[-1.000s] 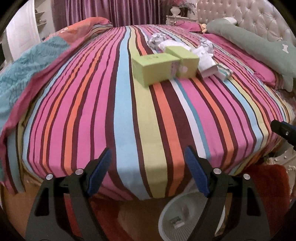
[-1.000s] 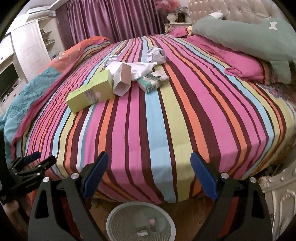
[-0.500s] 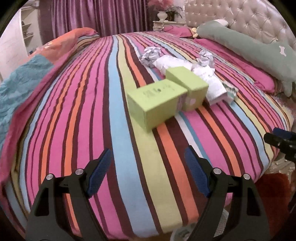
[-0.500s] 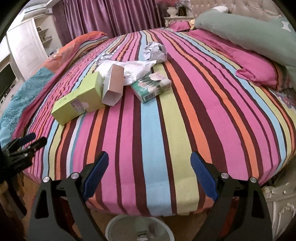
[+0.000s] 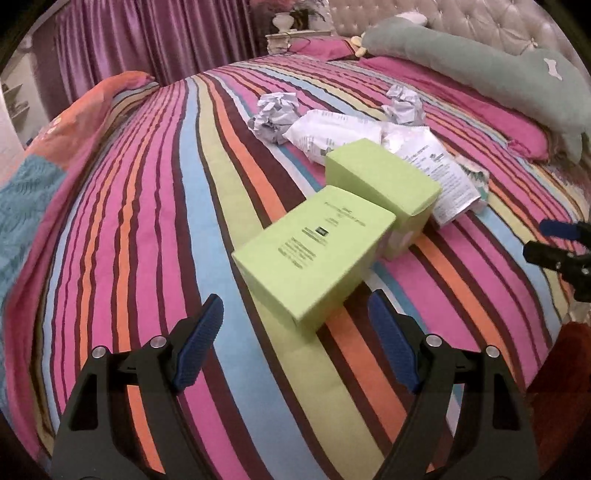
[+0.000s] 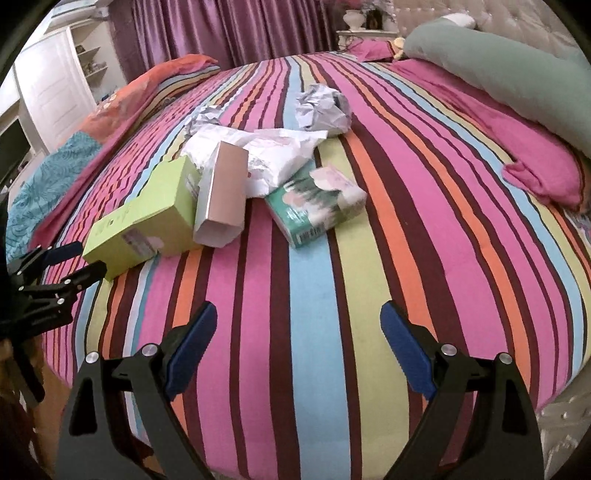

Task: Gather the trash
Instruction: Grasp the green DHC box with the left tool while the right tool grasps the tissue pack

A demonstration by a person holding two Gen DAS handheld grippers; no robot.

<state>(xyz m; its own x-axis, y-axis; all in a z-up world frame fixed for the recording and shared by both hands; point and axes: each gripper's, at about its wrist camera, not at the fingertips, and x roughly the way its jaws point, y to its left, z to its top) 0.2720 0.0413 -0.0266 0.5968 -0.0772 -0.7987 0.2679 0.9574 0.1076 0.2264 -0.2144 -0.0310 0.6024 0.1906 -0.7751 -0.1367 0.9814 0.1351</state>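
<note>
A: Left gripper (image 5: 295,325) spread wide, nothing between the ribbed blue pads (image 5: 201,343). Just ahead of the tips, a lime-green cardboard box (image 5: 310,258), crisp-edged, printed on top, lying flat on the striped quilt (image 5: 147,221).

B: Touching its far end, a second green box (image 5: 384,181), same smooth card. Beyond that, soft white plastic packs (image 5: 332,136) and two crumpled paper balls (image 5: 275,114), grey and creased.

A: Right gripper (image 6: 299,343) also wide, holding nothing, hovering over bare stripes. Ahead and left of the tips, a pinkish carton sleeve (image 6: 225,192), open-ended, leaning against the green box.

B: Straight ahead, well beyond the pads, a teal tissue pack (image 6: 317,206), glossy wrap, slightly squashed. Past it, wrinkled white wrapping (image 6: 273,155).

A: Far right of both, a long sage-green pillow (image 6: 498,70), plump, smooth fabric, against a tufted headboard (image 5: 461,22).
</note>
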